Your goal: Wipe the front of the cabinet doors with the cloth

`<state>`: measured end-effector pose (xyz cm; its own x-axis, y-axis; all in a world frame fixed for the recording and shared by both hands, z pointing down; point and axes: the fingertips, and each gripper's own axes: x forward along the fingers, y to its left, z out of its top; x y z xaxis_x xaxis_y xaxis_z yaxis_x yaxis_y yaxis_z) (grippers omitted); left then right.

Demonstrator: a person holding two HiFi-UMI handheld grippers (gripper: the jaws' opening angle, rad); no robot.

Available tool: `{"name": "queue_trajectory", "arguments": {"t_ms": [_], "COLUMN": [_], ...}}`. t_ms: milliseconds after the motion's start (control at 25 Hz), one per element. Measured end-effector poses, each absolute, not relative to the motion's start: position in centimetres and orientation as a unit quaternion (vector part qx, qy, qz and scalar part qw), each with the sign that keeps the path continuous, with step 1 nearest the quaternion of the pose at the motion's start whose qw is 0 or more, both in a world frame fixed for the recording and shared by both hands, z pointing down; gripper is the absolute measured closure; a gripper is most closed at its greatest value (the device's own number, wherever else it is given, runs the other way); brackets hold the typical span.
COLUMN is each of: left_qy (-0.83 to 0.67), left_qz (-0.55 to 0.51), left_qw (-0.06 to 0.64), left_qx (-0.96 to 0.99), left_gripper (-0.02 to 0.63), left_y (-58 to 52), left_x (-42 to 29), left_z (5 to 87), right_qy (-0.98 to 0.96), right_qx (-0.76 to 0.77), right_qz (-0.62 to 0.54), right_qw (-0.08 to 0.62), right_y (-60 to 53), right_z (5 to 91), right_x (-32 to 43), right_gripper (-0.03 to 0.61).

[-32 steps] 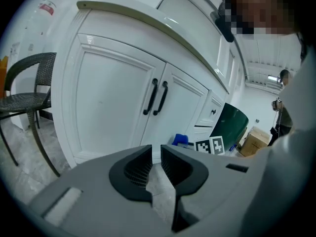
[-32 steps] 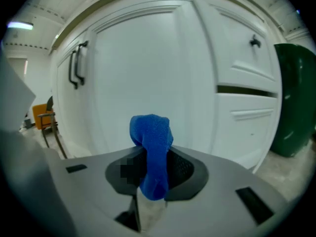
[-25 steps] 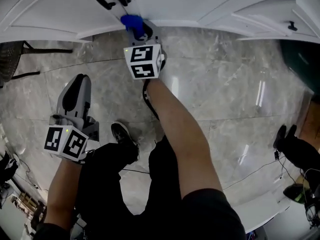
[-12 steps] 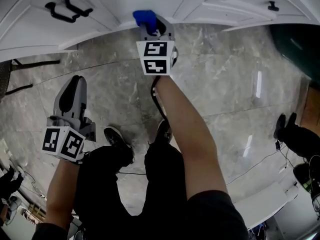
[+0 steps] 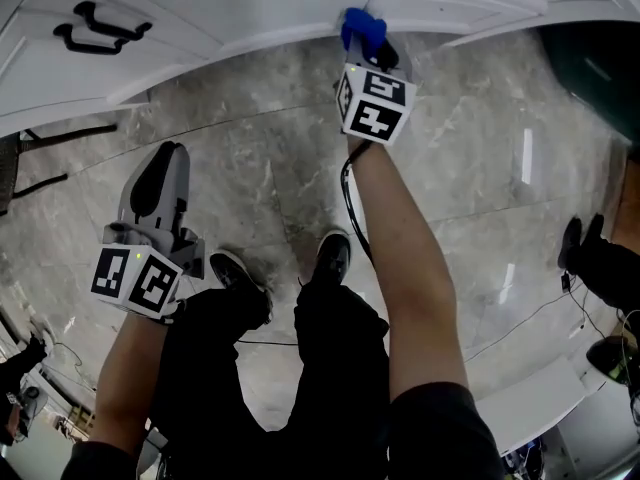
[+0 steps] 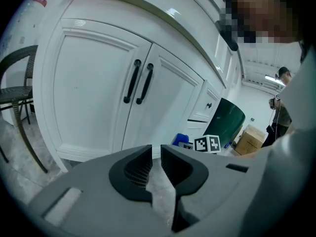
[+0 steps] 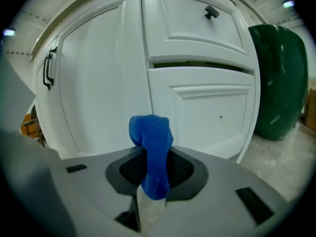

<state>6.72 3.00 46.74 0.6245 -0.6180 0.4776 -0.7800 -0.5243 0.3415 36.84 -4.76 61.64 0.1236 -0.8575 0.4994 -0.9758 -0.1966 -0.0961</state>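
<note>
A blue cloth (image 7: 152,147) is pinched between the jaws of my right gripper (image 7: 155,168), bunched up above them. In the head view the cloth (image 5: 362,30) is pressed against the bottom of the white cabinet doors (image 5: 250,8), with my right gripper (image 5: 368,56) right behind it. The cabinet front (image 7: 103,78) fills the right gripper view, with drawer fronts (image 7: 197,23) on the right. My left gripper (image 5: 160,183) hangs low over the floor, away from the cabinet, jaws nearly together with nothing between them (image 6: 156,164). Black door handles (image 6: 139,82) show ahead of it.
The floor (image 5: 470,168) is glossy grey marble. A dark green bin (image 7: 279,78) stands right of the cabinet. A black chair (image 6: 17,98) sits at the cabinet's left end. The person's legs and shoes (image 5: 335,258) are below me. Another person's shoe (image 5: 575,243) is at the right edge.
My right gripper with the cloth has slid rightward along the cabinet's lower front. The left gripper has stayed about where it was.
</note>
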Motion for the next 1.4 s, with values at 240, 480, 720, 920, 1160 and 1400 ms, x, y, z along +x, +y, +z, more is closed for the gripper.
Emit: {"name": "queue_trajectory", "arguments": {"t_ms": [240,480,720,920,1160,1400], "left_qy": [-0.431,-0.469,-0.482,-0.452,-0.42,-0.434], "left_qz": [0.146,0.143,0.145,0.143,0.164,0.17], "left_qw": [0.279,0.279,0.284,0.291,0.292,0.285], "left_qx": [0.846,0.826,0.816,0.831,0.844,0.837], "left_gripper": [0.557,0.557,0.557,0.557,0.557,0.557], "left_y": [3.3,3.3,3.1,3.6,5.2,4.6], "left_x": [2.2,-3.5,-5.1,-0.6,2.9,2.0], "left_z": [46.4,46.5,46.7,46.8,47.2,45.1], "right_qy": [-0.731,-0.78,-0.759,-0.695,-0.591,-0.591], "right_qx": [0.618,0.547,0.566,0.634,0.724,0.722], "right_qz": [0.255,0.264,0.262,0.283,0.323,0.329], "right_qw": [0.138,0.153,0.187,0.188,0.148,0.146], "right_y": [-7.1,-9.7,-10.0,-8.4,-4.8,-3.3], "right_z": [64.4,66.7,67.8,68.4,68.1,64.9], "right_x": [21.0,9.5,13.7,24.1,37.4,38.3], "right_gripper": [0.491,0.491,0.491,0.491,0.491,0.491]}}
